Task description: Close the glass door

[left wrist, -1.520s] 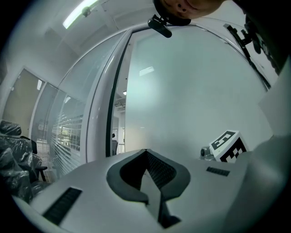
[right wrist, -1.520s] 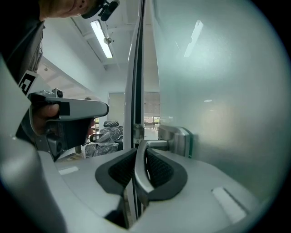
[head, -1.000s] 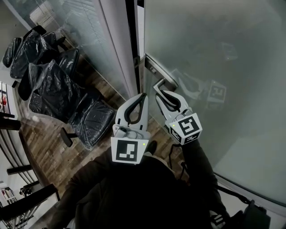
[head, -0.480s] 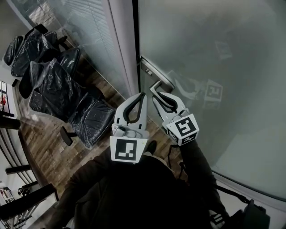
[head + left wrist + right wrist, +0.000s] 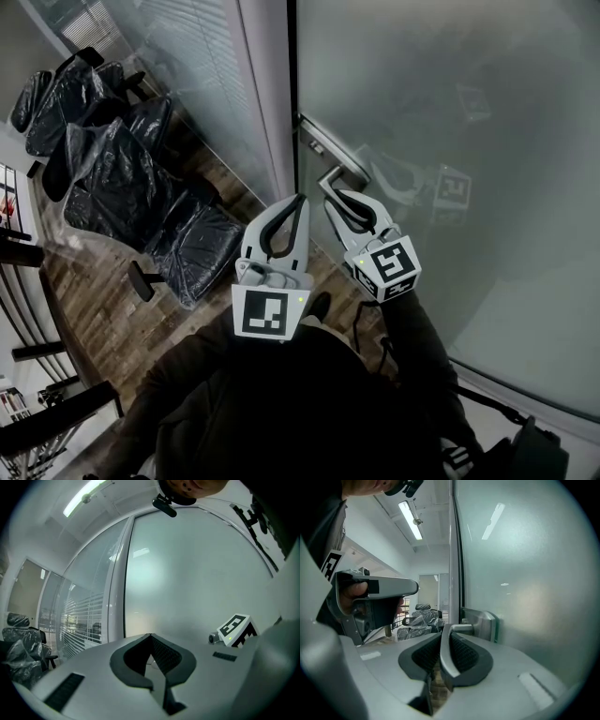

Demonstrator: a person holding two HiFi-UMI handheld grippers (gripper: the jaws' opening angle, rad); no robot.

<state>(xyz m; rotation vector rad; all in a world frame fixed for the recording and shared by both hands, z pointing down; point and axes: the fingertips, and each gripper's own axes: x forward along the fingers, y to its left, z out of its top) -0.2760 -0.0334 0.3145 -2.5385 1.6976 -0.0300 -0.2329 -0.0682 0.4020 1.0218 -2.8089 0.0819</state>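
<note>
Door of frosted glass (image 5: 450, 141) stands upright beyond both pairs of jaws, its free edge close beside the white frame post (image 5: 267, 103), with only a thin dark seam between them. Its silver metal lever handle (image 5: 446, 656) leaves the metal lock plate (image 5: 483, 623) on the pane, bends, and runs lengthwise between the pads of the right gripper (image 5: 446, 638), its free end pointing back toward the gripper body. Those jaws are clamped on the lever, the pads touching both flanks. Just left of them, the left gripper (image 5: 151, 638) points at the glass, its jaws pressed together with the tips meeting and nothing between them. Office chairs wrapped in black plastic (image 5: 112, 178) sit well off to its left.
</note>
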